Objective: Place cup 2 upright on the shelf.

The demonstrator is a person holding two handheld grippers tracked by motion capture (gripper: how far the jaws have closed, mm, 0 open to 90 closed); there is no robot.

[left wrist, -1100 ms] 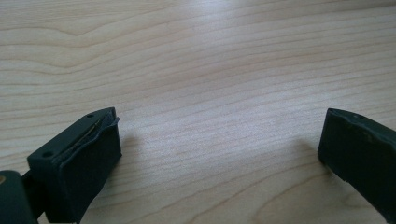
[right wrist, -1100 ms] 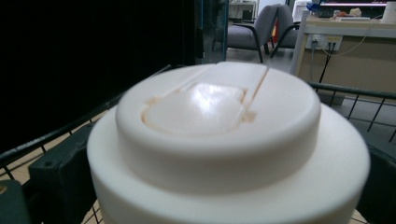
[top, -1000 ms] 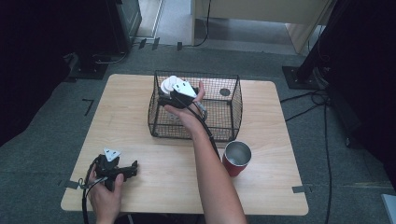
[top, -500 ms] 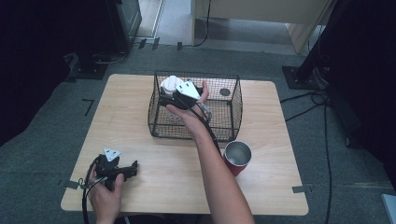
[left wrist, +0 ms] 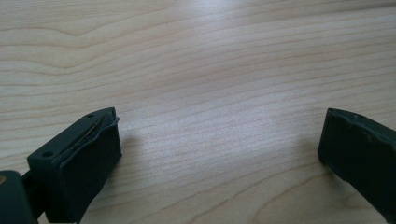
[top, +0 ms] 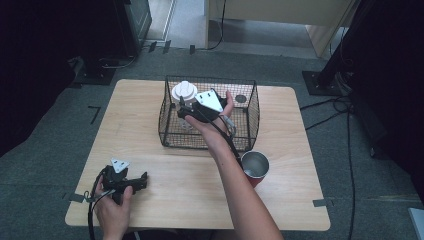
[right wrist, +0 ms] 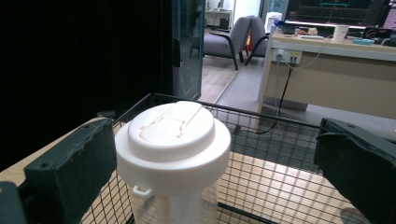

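A: The wire basket walls in the white-lidded bottle on every side; the only way through is the open top, where the right gripper sits with its jaws wide either side of the lid

B: Bare table lies ahead of the left gripper; the red cup stands just off the basket's near right corner
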